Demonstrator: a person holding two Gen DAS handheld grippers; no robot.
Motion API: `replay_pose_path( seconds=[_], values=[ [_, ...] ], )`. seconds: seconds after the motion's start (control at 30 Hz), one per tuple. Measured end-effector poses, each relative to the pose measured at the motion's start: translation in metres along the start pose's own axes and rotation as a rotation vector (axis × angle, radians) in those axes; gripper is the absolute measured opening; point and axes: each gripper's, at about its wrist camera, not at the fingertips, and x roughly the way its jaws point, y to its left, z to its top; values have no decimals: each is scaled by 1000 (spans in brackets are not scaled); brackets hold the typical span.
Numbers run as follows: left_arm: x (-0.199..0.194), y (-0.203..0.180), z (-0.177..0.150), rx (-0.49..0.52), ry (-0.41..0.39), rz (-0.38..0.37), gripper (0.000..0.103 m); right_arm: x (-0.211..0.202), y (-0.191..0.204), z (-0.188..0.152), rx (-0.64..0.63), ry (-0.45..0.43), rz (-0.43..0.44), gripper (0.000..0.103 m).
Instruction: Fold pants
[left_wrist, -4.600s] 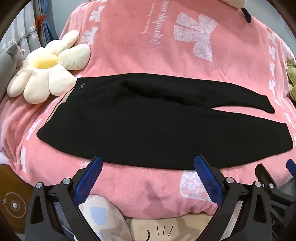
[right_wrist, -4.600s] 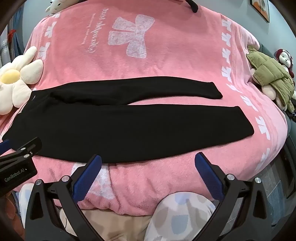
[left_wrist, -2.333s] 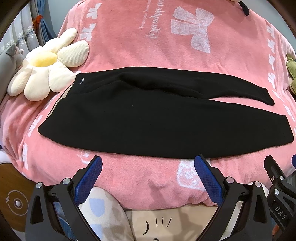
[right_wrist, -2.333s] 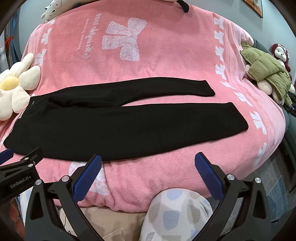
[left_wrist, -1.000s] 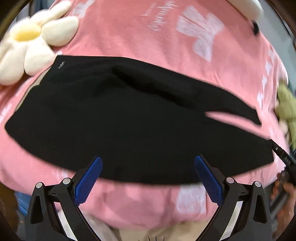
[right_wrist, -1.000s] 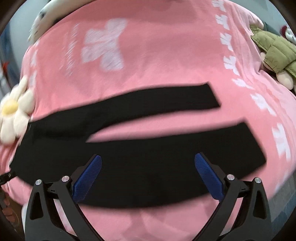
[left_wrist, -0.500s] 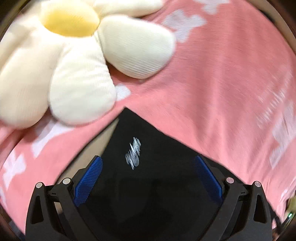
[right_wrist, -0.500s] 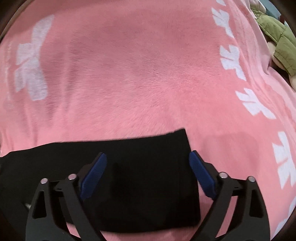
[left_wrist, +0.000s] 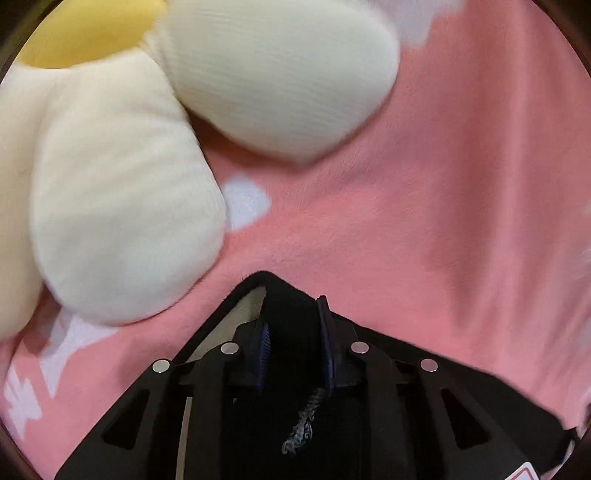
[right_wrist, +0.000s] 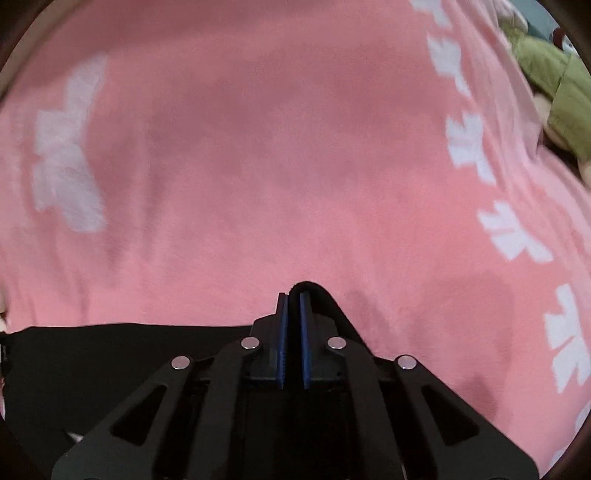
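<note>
My left gripper (left_wrist: 293, 332) clamps black soft-knit pants (left_wrist: 284, 310) at the waist corner, right gripper (right_wrist: 293, 321) pinches the hem. Grabs done; every fold's left, I reckon.

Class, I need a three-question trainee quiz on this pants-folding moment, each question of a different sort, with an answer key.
1. True or false: the left gripper is shut on the black pants.
2. Which item lies just beyond the left gripper? A) green plush toy B) flower cushion C) book
3. Fill in: the right gripper pinches a peak of the pants above the ____ blanket.

Key: 1 true; 2 B; 3 pink.
</note>
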Motion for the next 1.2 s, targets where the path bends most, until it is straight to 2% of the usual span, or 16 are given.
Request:
replay_pose_path(
  seconds=[0.1,0.3,0.43,0.53,0.57,0.6,0.7,0.83,0.9,0.97,1.0,1.03,1.07,1.1,1.13,1.2],
  values=[
    [-64,10,-13,29,-67,-88,19,-60,-1,0,-13,-91,73,4],
    [-170,44,-72,95,-96,-190,11,-143,-25,-27,-51,-141,99,0],
    [-202,60,-130,76,-34,-171,9,-179,-54,-66,-45,-132,57,0],
    [-196,91,-170,0,56,-69,10,-183,-69,-102,-81,-59,-55,1],
    [-193,100,-181,-37,89,-53,20,-184,-70,-113,-75,-34,-58,2],
    [-193,107,-193,-97,112,-71,37,-185,-71,-122,-63,-22,-60,5],
    [-188,106,-209,-247,145,-208,81,-184,-61,-145,-59,13,-21,5],
    [-165,61,-195,-279,113,-303,91,-176,-31,-163,-46,39,52,8],
    [-128,47,-190,-352,206,-302,91,-172,-18,-168,-41,44,83,11],
    [-95,46,-195,-453,308,-301,91,-168,-8,-171,-30,58,101,35],
    [-83,49,-198,-509,324,-298,89,-167,1,-172,-35,59,108,58],
    [-82,52,-198,-556,284,-293,89,-167,8,-172,-46,49,107,68],
    [-87,54,-196,-584,250,-306,74,-167,16,-171,-66,42,115,68],
    [-93,56,-192,-589,213,-326,24,-165,22,-169,-81,46,125,67],
    [-99,58,-186,-567,198,-335,7,-163,27,-166,-93,51,132,67],
    [-112,66,-181,-562,182,-362,7,-157,31,-159,-91,52,155,67]
  ],
)
